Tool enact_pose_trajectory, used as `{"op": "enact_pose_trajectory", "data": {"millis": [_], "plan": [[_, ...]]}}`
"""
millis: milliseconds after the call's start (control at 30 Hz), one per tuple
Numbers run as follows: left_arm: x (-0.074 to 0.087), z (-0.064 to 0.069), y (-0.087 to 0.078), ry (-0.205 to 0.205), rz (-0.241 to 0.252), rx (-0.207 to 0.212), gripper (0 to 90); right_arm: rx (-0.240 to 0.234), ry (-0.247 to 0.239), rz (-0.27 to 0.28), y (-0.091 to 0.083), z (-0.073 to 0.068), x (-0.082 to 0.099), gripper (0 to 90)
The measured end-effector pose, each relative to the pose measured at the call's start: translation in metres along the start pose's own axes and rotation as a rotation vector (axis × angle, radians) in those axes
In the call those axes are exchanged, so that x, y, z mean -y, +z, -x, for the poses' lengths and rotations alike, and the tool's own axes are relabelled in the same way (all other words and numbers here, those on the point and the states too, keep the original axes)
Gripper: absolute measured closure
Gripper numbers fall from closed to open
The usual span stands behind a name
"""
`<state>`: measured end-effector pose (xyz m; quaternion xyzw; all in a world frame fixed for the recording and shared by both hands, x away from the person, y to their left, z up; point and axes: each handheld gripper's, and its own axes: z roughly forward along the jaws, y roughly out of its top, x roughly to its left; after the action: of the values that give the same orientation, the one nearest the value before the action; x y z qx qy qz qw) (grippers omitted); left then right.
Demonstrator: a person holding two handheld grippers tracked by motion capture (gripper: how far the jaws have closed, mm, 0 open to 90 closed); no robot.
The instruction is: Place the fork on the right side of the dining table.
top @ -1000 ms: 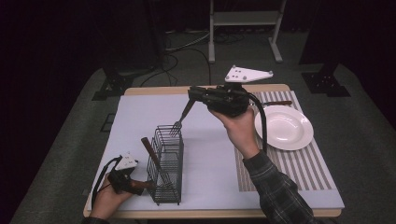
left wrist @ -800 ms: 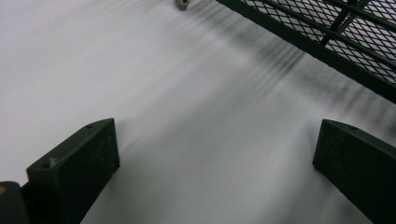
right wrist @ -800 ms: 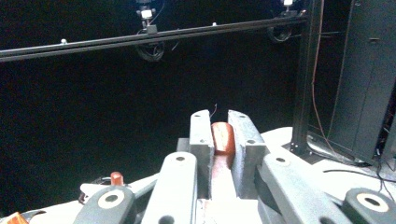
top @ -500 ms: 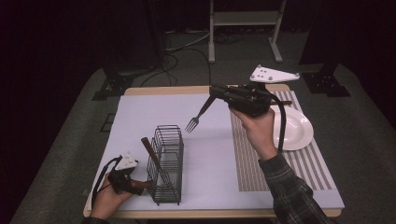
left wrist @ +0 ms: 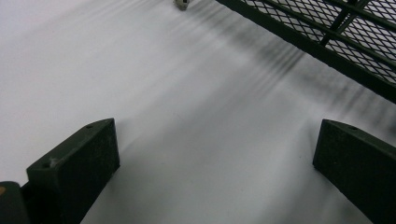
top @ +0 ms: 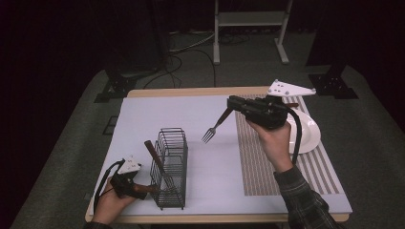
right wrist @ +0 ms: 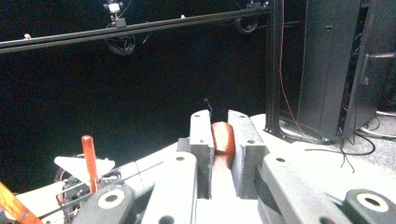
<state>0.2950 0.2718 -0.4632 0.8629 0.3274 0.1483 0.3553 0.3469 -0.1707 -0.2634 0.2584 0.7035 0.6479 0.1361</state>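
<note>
My right gripper (top: 235, 106) hovers over the middle of the table, shut on the reddish-brown handle of a fork (top: 213, 128). The fork's tines hang down and to the left, above the white cloth. In the right gripper view the handle (right wrist: 223, 138) sits pinched between the two grey jaws of the right gripper (right wrist: 219, 122). A black wire basket (top: 171, 168) stands at the front left, with a wooden-handled utensil (top: 154, 153) leaning in it. My left gripper (top: 127, 178) rests on the table beside the basket's left side. In its own view the left gripper (left wrist: 212, 140) is open over bare cloth.
A white plate (top: 308, 135) lies on the striped placemat (top: 263, 164) at the right, behind my right hand. The basket's mesh wall (left wrist: 327, 32) runs close past the left gripper. A metal stand (top: 248, 19) is on the floor beyond the table.
My right gripper has carried the fork away from the top of the basket, rightward toward the placemat. The left gripper has stayed put.
</note>
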Motion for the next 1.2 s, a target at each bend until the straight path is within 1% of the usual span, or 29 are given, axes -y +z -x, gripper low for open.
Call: {"op": "enact_pose_trajectory", "data": {"millis": [267, 367, 500, 667, 967, 1200], "plan": [[0.0, 0.0, 0.0, 0.001, 0.0, 0.0, 0.0, 0.029, 0.021, -0.012, -0.008, 0.005, 0.018, 80.3], [0.0, 0.0, 0.0, 0.001, 0.0, -0.001, 0.0, 0.042, 0.037, -0.017, -0.011, 0.008, 0.02, 80.3], [0.0, 0.0, 0.0, 0.001, 0.0, 0.0, 0.0, 0.06, 0.032, -0.022, -0.015, 0.009, 0.023, 80.3], [0.0, 0.0, 0.0, 0.001, 0.001, -0.001, 0.0, 0.085, 0.04, -0.045, -0.021, 0.012, 0.03, 80.3], [0.0, 0.0, 0.0, 0.002, -0.001, 0.0, 0.0, 0.131, 0.067, -0.07, -0.037, 0.018, 0.044, 80.3], [0.0, 0.0, 0.0, 0.002, 0.0, -0.001, 0.0, 0.167, 0.092, -0.064, -0.054, 0.021, 0.049, 80.3]]}}
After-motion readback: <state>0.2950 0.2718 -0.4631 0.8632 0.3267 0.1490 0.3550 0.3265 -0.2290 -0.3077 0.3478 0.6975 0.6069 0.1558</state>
